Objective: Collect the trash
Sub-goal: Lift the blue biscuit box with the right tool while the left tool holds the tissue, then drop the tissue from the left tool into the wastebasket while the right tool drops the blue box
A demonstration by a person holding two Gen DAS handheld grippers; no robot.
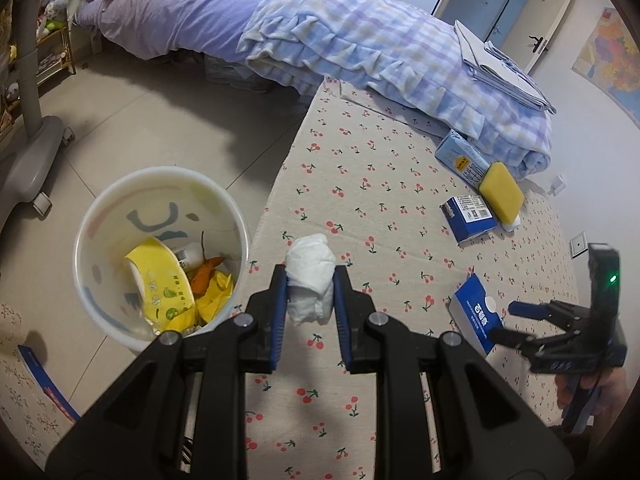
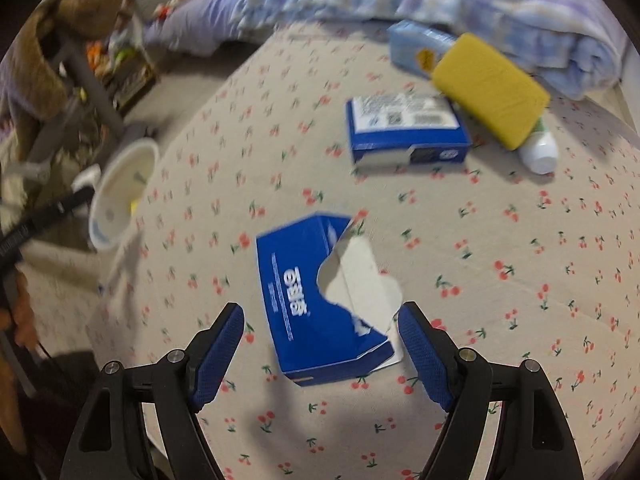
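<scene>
Left wrist view has the left claw (image 1: 310, 280) clamped on a crumpled white tissue wad (image 1: 311, 276), soft and lumpy, held above the cherry-print cloth on the bench (image 1: 372, 160), close to its edge. Only this view looks down into the white round bin (image 1: 96, 216) on the tiled floor just beside that edge: crinkly yellow wrappers (image 1: 168, 280) and something orange inside. It also catches the right claw (image 1: 508, 322) from the side, next to the torn blue box (image 1: 476, 316).

The right wrist view is blurrier, but it shows that box's top (image 2: 296, 292): flat cardboard with a ragged hole ripped in it, pale inside. The right claw (image 2: 320, 350) is spread wide, the near end of the box between its fingers with nothing pressing. Further back sit another blue carton (image 2: 404, 136), a spongy yellow block (image 2: 490, 88) and a white bottle cap (image 2: 540, 156) poking out under it, barely visible from the left side.
</scene>
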